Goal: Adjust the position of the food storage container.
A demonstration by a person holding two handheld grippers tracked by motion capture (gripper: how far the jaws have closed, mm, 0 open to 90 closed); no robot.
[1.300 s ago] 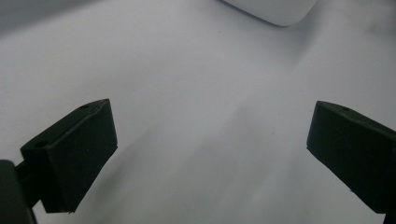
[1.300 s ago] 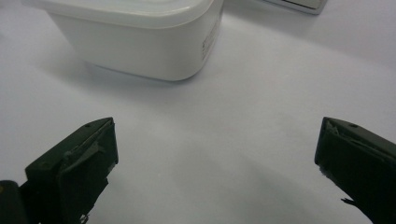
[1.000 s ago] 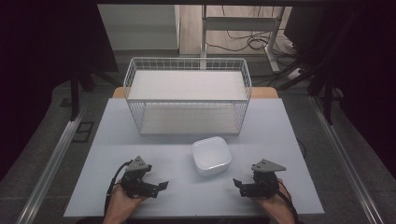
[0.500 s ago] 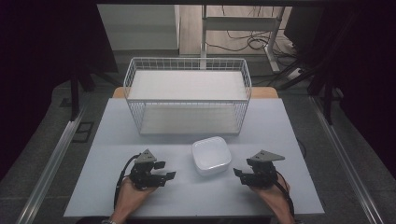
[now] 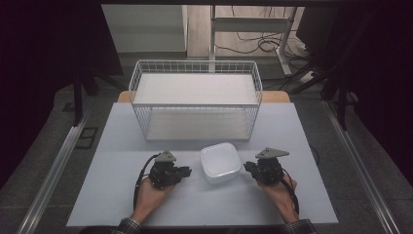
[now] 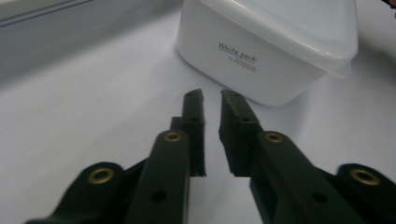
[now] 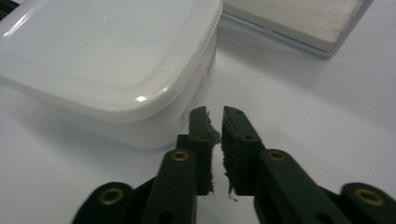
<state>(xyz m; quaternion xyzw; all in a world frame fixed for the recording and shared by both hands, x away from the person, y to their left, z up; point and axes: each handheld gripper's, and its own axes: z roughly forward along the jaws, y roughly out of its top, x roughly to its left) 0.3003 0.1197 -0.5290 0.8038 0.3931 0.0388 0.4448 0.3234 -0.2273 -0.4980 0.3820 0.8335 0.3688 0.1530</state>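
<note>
A white lidded plastic container (image 5: pixel 220 162) sits on the table between my two grippers. My left gripper (image 5: pixel 187 170) lies just left of it and points at its side wall. In the left gripper view the container (image 6: pixel 275 51), printed "White pack", stands a short way beyond the left gripper (image 6: pixel 211 94). My right gripper (image 5: pixel 247 167) points at it from the right. In the right gripper view the right gripper (image 7: pixel 214 112) is close beside the container (image 7: pixel 107 60). Both pairs of jaws have just been closing and stand almost together, with nothing between them.
A white wire basket (image 5: pixel 195 105) with a pale board across its top stands behind the container at the table's far side; its base edge (image 7: pixel 299 18) shows in the right gripper view. The pale table (image 5: pixel 122 195) ends at metal rails left and right.
Both hands have moved forward and inward toward the container. Both grippers' jaws, wide apart a second ago, have come nearly together.
</note>
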